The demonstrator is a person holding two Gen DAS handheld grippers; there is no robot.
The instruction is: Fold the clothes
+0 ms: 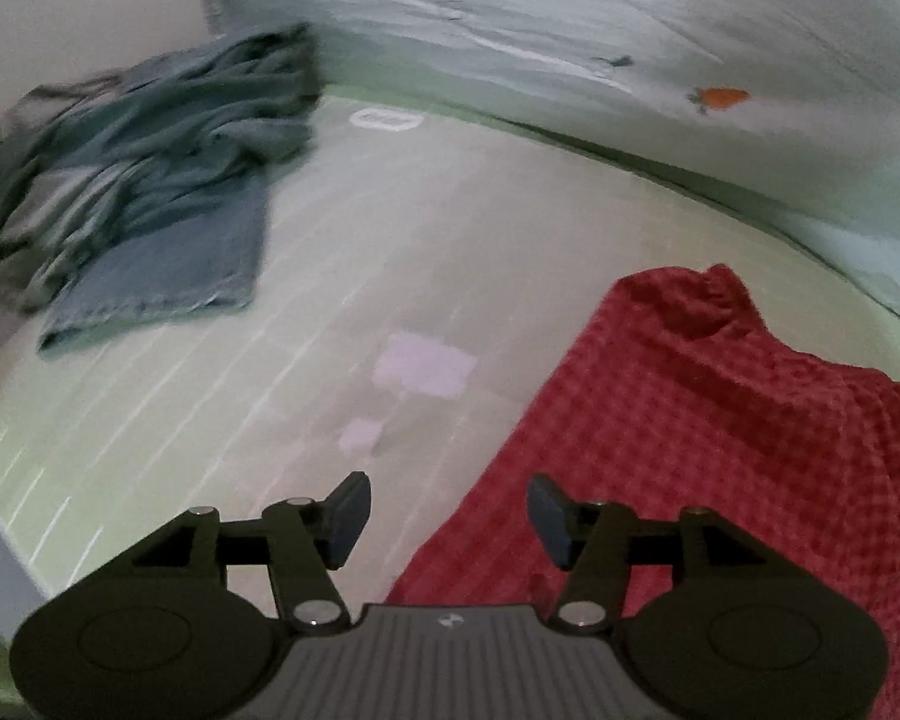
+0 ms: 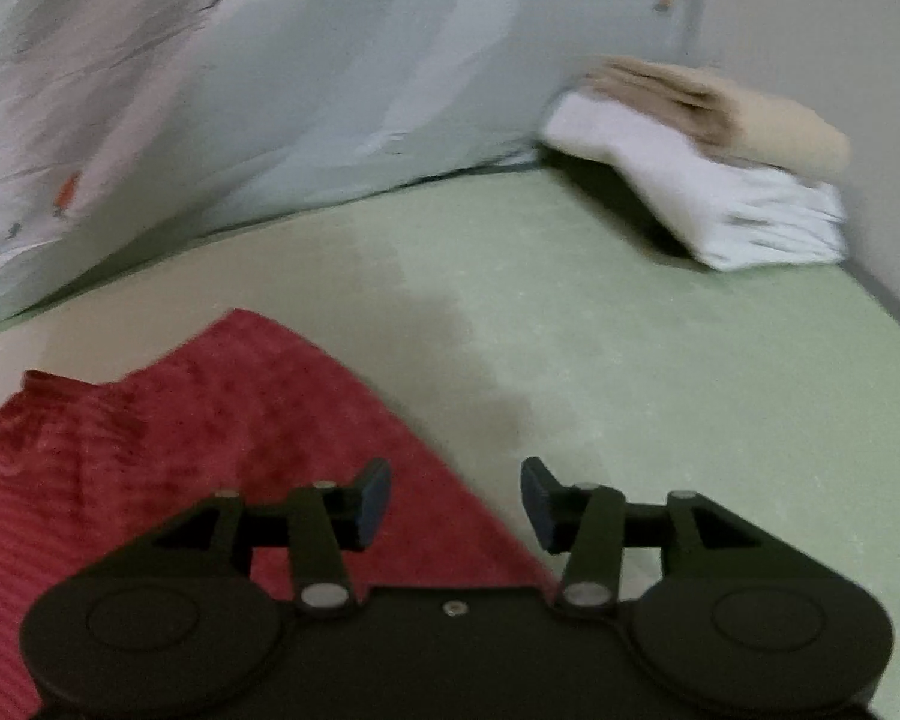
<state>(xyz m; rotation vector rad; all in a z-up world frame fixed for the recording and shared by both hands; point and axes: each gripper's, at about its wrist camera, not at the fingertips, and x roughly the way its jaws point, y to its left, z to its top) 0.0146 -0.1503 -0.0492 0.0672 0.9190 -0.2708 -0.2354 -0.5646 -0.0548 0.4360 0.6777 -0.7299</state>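
Red garment (image 1: 720, 420) flat beneath both spread tools: left (image 1: 448, 519), right (image 2: 455, 504).

towel (image 1: 720, 420) centre | crumpled pile (image 1: 144, 192) far left | folded stack (image 2: 708, 162) far right

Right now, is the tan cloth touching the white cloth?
Touching. The right wrist view shows the folded tan cloth lying directly on top of the folded white cloth, stacked with no gap between them.
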